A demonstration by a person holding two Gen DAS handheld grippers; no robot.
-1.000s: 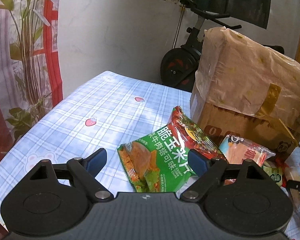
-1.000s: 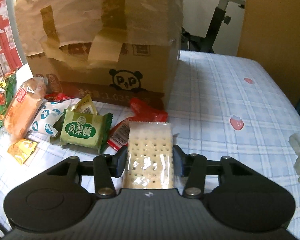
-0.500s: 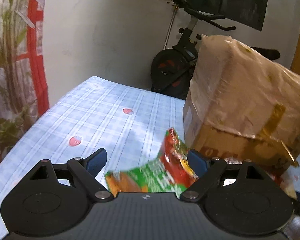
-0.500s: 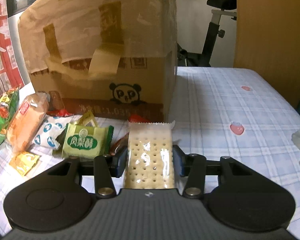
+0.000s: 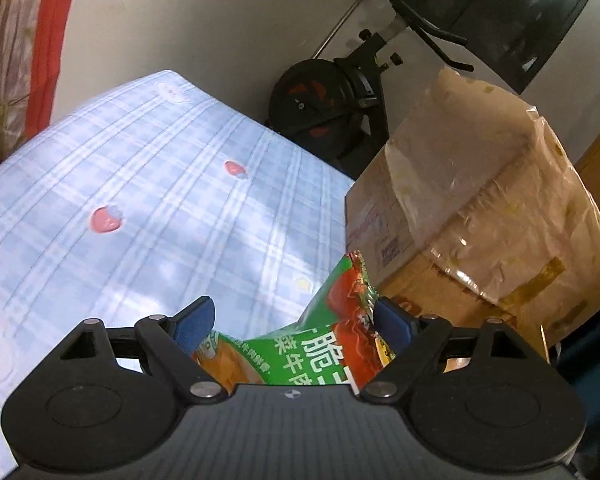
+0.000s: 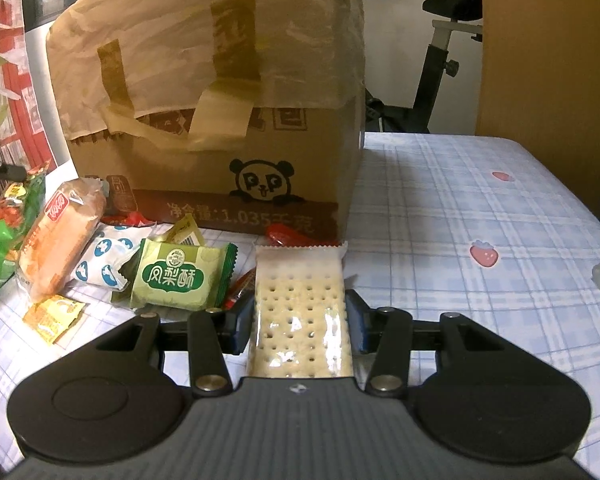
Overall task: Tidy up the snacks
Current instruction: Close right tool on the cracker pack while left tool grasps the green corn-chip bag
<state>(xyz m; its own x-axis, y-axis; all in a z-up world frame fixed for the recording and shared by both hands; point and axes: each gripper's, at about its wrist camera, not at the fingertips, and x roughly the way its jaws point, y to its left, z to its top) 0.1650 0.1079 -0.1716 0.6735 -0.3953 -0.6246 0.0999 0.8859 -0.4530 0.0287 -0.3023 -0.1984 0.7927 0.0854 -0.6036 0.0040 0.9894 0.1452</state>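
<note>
Your left gripper (image 5: 294,322) stands spread wide around the green chip bag (image 5: 320,344), pads seemingly not pressing; your right gripper (image 6: 298,322) pinches the cracker pack (image 6: 300,312) by its long edges. Bring the left pads in on the bag's body, not its crinkled top, before lifting. Mind the taped cardboard box (image 5: 480,216) close at two o'clock of the bag. In the right view, the pineapple cake (image 6: 180,276), bread roll (image 6: 62,236) and small packets crowd ten o'clock
</note>
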